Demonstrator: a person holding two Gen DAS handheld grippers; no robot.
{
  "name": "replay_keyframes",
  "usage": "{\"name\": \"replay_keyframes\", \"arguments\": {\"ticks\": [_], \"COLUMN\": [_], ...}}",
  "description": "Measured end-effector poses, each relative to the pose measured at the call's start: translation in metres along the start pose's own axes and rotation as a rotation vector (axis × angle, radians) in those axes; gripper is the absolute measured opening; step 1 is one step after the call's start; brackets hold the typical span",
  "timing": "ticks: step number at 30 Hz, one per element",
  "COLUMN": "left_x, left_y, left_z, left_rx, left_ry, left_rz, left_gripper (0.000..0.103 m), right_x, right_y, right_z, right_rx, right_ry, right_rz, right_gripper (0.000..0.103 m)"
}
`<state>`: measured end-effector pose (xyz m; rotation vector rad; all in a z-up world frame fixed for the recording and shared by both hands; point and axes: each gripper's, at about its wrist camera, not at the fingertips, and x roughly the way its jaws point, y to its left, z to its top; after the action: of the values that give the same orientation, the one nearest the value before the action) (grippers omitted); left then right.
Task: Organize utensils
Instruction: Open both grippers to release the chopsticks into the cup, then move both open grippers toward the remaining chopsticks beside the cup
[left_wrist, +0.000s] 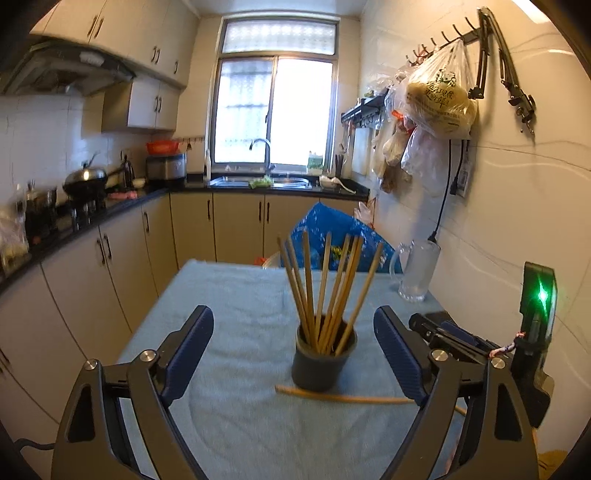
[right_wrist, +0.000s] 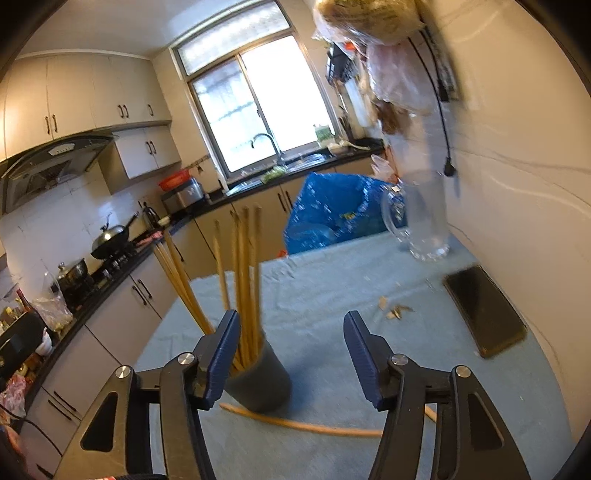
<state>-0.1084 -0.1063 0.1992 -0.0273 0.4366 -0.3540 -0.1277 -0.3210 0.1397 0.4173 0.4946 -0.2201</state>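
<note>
Lying crosswise: loose chopstick (left_wrist: 343, 398) | upright, fanned: chopsticks (left_wrist: 325, 291) in cup (left_wrist: 323, 363)

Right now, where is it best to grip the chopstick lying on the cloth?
Probably its bare middle, from above. The chopstick lies flat on the cloth, and one end lies close against the cup. Set the jaws across its length; the right gripper looks nearer.

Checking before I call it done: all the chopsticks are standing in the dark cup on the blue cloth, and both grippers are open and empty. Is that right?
Not quite. One chopstick lies flat on the blue cloth in front of the dark cup, as the left wrist view shows. The left gripper and right gripper are open and empty.
</note>
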Motion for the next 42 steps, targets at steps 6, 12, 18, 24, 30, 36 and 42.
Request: {"name": "replay_keyframes", "arguments": {"ticks": [6, 12, 18, 24, 30, 36, 42], "left_x": [0.005, 0.025, 0.051, 0.068, 0.084, 0.086, 0.091], "left_y": [0.020, 0.037, 0.051, 0.057, 0.060, 0.060, 0.047], "left_z": [-0.036, -0.083, -0.122, -0.138, -0.154, -0.160, -0.163], "left_rx": [-0.076, -0.117, -0.133, -0.115, -0.106, -0.081, -0.007], "left_ry": [0.101, 0.248, 0.373, 0.414, 0.496, 0.501, 0.536], "left_rz": [0.006, 0.055, 0.086, 0.122, 0.145, 0.146, 0.182], "left_gripper": [0.087, 0.088, 0.088, 0.088, 0.088, 0.100, 0.103], "right_x": [0.013, 0.050, 0.094, 0.108, 0.107, 0.109, 0.103], "right_y": [-0.017, -0.012, -0.006, -0.010, -0.004, -0.003, 0.003], "right_z": [-0.028, -0.060, -0.068, -0.077, -0.084, -0.085, -0.088], "right_rx": [-0.039, -0.201, -0.331, -0.378, -0.422, -0.432, -0.435], "right_ry": [0.144, 0.299, 0.426, 0.482, 0.475, 0.481, 0.567], "right_rz": [-0.018, -0.022, -0.019, -0.029, -0.021, 0.000, 0.059], "right_gripper": [0.063, 0.063, 0.064, 0.066, 0.075, 0.082, 0.089]}}
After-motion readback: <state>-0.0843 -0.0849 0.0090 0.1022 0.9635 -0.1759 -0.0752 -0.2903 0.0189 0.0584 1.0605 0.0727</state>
